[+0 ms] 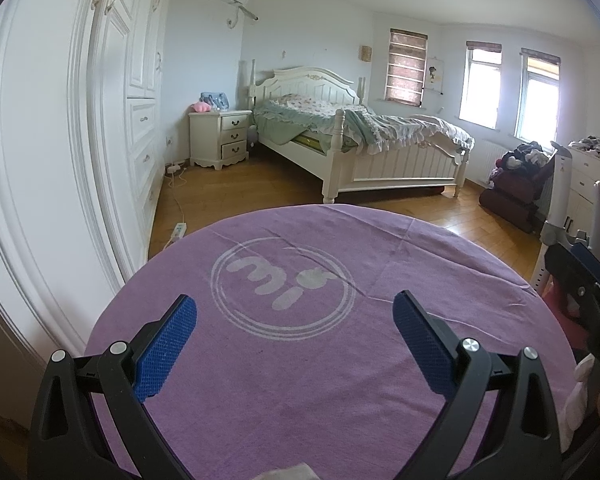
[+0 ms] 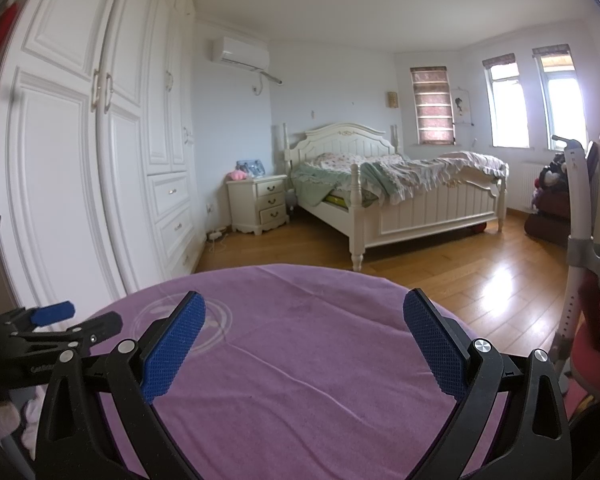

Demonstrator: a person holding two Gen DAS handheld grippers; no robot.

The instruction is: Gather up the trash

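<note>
My left gripper [image 1: 294, 312] is open and empty above a round table with a purple cloth [image 1: 380, 380] that bears a white circular logo [image 1: 284, 284]. A scrap of white paper or tissue [image 1: 288, 473] shows at the bottom edge, on the cloth just below the left gripper. My right gripper [image 2: 304, 312] is open and empty over the same purple cloth [image 2: 300, 360]. The right gripper shows at the right edge of the left wrist view [image 1: 592, 280], and the left gripper at the left edge of the right wrist view [image 2: 56, 320].
White wardrobe [image 1: 60, 160] stands close on the left. A white bed [image 1: 360, 140] and nightstand [image 1: 220, 136] are beyond the table on wooden floor [image 1: 260, 188]. A power strip with cable [image 1: 178, 232] lies on the floor. A chair [image 2: 580, 260] and piled clothes [image 1: 520, 172] are at right.
</note>
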